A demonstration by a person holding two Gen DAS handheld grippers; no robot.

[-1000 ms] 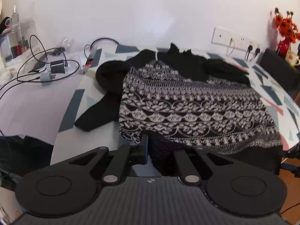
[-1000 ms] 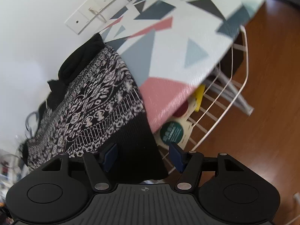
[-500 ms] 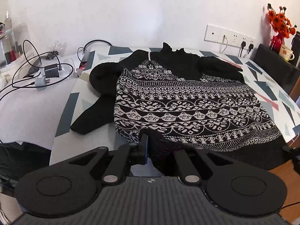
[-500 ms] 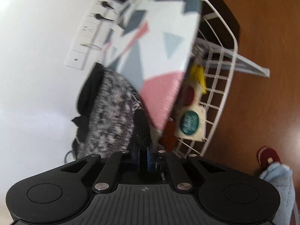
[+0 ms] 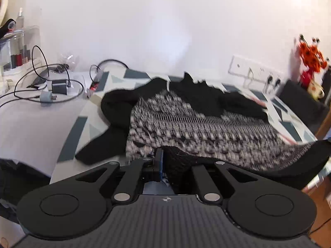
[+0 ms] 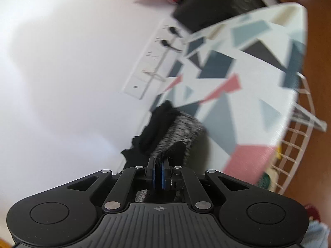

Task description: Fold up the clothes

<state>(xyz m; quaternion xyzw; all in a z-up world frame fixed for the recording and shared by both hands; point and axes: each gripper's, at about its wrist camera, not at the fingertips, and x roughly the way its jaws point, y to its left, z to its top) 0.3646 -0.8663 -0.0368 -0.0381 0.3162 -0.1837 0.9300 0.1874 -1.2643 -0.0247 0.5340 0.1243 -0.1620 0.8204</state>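
Note:
A black sweater with a black-and-white patterned front (image 5: 198,122) lies spread on the ironing board (image 5: 86,124). My left gripper (image 5: 163,165) is shut on the sweater's black hem at the near left corner. In the right wrist view my right gripper (image 6: 158,171) is shut on the hem at the other corner, and the sweater (image 6: 175,128) hangs from it, lifted off the board (image 6: 238,95). The lifted black hem edge (image 5: 300,165) shows at the right in the left wrist view.
Cables and chargers (image 5: 51,88) lie on a white surface left of the board. A wall socket strip (image 5: 254,72) and orange flowers (image 5: 310,55) stand at the back right. A white wire rack (image 6: 298,144) sits under the board's end, above a wooden floor.
My right gripper closed on the hem and rose, lifting that corner off the board. The left gripper stayed shut on its corner and tilted slightly.

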